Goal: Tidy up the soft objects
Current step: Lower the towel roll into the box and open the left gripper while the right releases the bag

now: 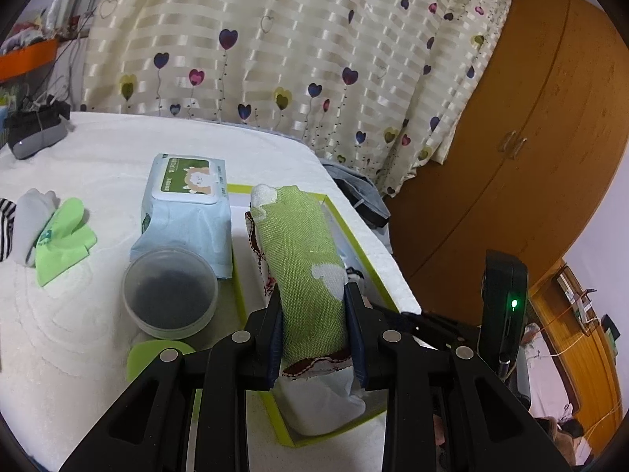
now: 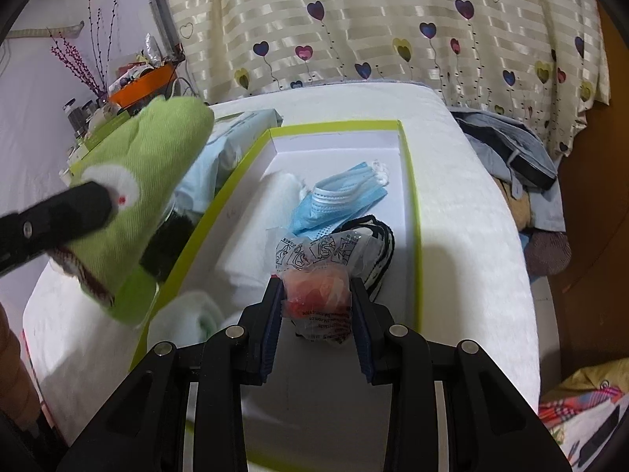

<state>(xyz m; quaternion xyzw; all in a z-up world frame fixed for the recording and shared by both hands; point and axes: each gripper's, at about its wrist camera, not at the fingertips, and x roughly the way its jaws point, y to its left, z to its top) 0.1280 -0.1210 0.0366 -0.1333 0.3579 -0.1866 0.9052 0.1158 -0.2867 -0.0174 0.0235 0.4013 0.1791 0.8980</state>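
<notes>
Clamping a rolled green sock (image 1: pixel 310 267), left gripper (image 1: pixel 314 326) fingers hold it above the green-rimmed box (image 1: pixel 350 232). Right gripper (image 2: pixel 316 306) fingers pinch a printed clear packet (image 2: pixel 316 295) over the box (image 2: pixel 409 181), near a blue face mask (image 2: pixel 342 200). Box sits on white bedding (image 1: pixel 78 338); wipes pack (image 1: pixel 188 204) beside it, heart-print curtain (image 1: pixel 298 51) behind. Packet print unreadable.

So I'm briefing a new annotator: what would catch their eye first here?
The green sock, clamped in the left gripper above the green-rimmed box. Next, the crinkly packet pinched by the right gripper over that box, where a blue mask lies.
</notes>
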